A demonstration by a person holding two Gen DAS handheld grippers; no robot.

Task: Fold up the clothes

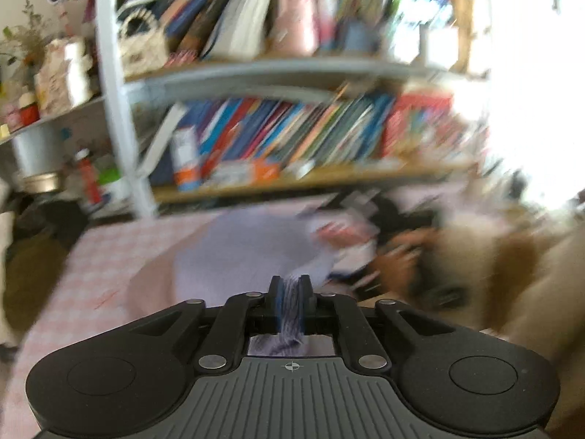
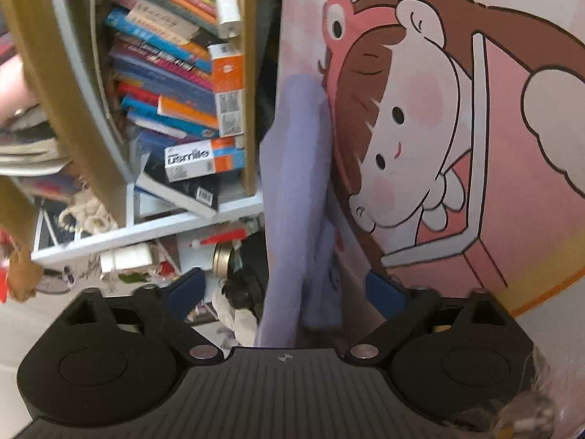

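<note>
Left gripper [image 1: 290, 294]: jaws drawn together on a fold of the lavender garment [image 1: 252, 252], with fabric bunched between the blue-padded fingers [image 1: 279, 303] and trailing below them. The rest of the garment lies spread on the pink checked cloth [image 1: 98, 263] ahead of the gripper, its far edge toward the bookshelf [image 1: 278, 73]. The left view is heavily blurred; to the right a hand [image 1: 398, 259] holding a dark object can be made out, detail not legible.

Right gripper [image 2: 283, 287]: jaws spread wide, blue pads [image 2: 384, 289] well apart. The right view is rolled sideways. A strip of the lavender garment [image 2: 296, 168] runs between the two fingers; contact with either pad cannot be confirmed. The garment lies along the edge of the pink cloth, beside a printed cartoon figure [image 2: 413, 117].

Surroundings: bookshelf crowded with coloured books [image 2: 164, 84], a white box [image 2: 203, 159] on the shelf, clutter on the floor beneath.
</note>
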